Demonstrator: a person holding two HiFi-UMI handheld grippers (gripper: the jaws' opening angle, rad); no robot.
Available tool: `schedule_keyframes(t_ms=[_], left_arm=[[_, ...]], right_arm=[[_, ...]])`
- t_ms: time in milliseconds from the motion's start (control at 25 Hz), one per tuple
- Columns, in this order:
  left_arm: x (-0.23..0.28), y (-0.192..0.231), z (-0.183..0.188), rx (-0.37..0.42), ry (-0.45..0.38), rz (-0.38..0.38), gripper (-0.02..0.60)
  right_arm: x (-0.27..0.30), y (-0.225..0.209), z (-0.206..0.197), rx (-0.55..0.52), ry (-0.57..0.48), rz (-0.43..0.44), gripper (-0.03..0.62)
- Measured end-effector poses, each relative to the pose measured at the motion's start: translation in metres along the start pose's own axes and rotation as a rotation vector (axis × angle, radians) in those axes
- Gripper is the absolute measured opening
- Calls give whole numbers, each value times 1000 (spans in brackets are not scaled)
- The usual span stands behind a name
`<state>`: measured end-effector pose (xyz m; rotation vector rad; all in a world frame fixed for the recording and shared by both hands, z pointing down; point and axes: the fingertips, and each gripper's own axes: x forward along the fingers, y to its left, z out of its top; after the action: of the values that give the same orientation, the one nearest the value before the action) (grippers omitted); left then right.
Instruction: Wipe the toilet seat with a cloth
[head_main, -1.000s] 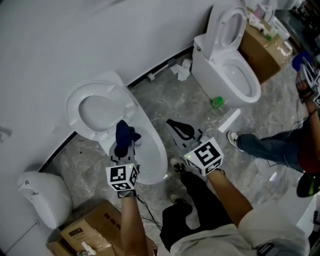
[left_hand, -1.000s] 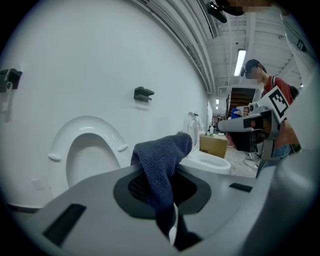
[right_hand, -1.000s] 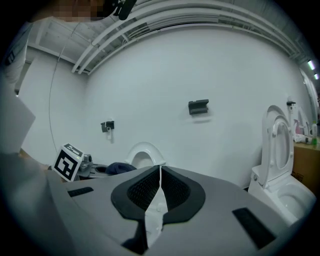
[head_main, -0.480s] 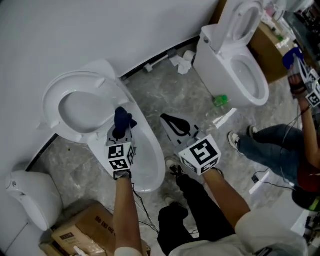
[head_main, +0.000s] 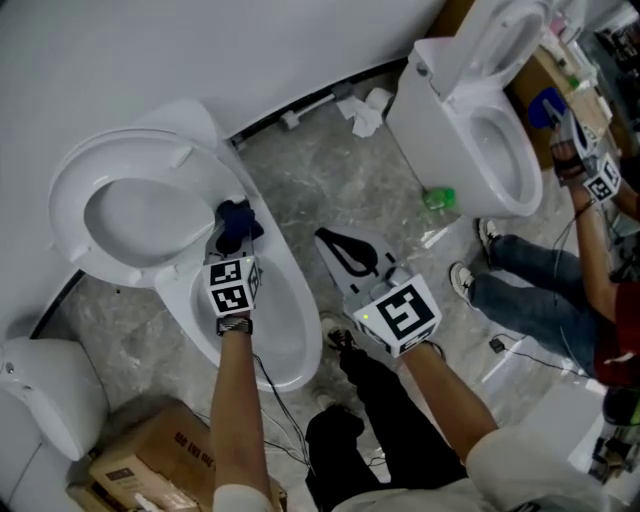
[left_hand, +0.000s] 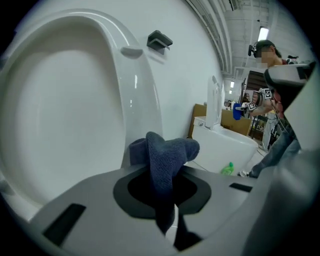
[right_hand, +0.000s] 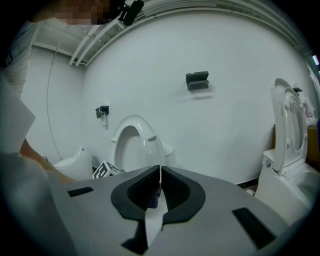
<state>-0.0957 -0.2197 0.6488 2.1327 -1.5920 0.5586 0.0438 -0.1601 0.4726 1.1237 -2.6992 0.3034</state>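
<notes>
The white toilet (head_main: 290, 300) stands at the left with its seat (head_main: 75, 215) raised against the wall. My left gripper (head_main: 232, 238) is shut on a dark blue cloth (head_main: 238, 218) and holds it low at the back of the bowl, by the foot of the raised seat. In the left gripper view the cloth (left_hand: 167, 157) hangs bunched between the jaws, with the raised seat (left_hand: 120, 100) close ahead. My right gripper (head_main: 335, 246) hovers over the floor to the right of the bowl, shut and holding nothing. In its own view, the right gripper (right_hand: 160, 186) points toward the toilet (right_hand: 134, 142).
A second toilet (head_main: 485, 120) stands at the upper right, with a green bottle (head_main: 437, 198) and crumpled paper (head_main: 362, 110) on the floor near it. Another person (head_main: 560, 290) with grippers is at the right. A cardboard box (head_main: 150, 465) and a white ceramic fixture (head_main: 50, 395) sit at lower left.
My left gripper has gone down with the cloth, from above the bowl to the foot of the raised seat. The right gripper has sunk a little and stays shut.
</notes>
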Motion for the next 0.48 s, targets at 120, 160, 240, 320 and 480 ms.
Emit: schedule_keyframes(t_ms=[120,160,240,320,480], left_arm=[[11,8,2,-55,-15,10,43],[14,8,4,-70,-20,8,43],[18,8,2,-107,-28,8,43],[21,13,-4,-154,-29,27,43],[20,24,-17,-151,-6,67,43]], right_arm=[[5,2,-6,-1,10,16,29],[7,2,-8,1,10,21,29],[10,3,-11,9,8,23,29],[13,5,-12,8,2,29,29],[16,7,-12,3,-5,33,29]])
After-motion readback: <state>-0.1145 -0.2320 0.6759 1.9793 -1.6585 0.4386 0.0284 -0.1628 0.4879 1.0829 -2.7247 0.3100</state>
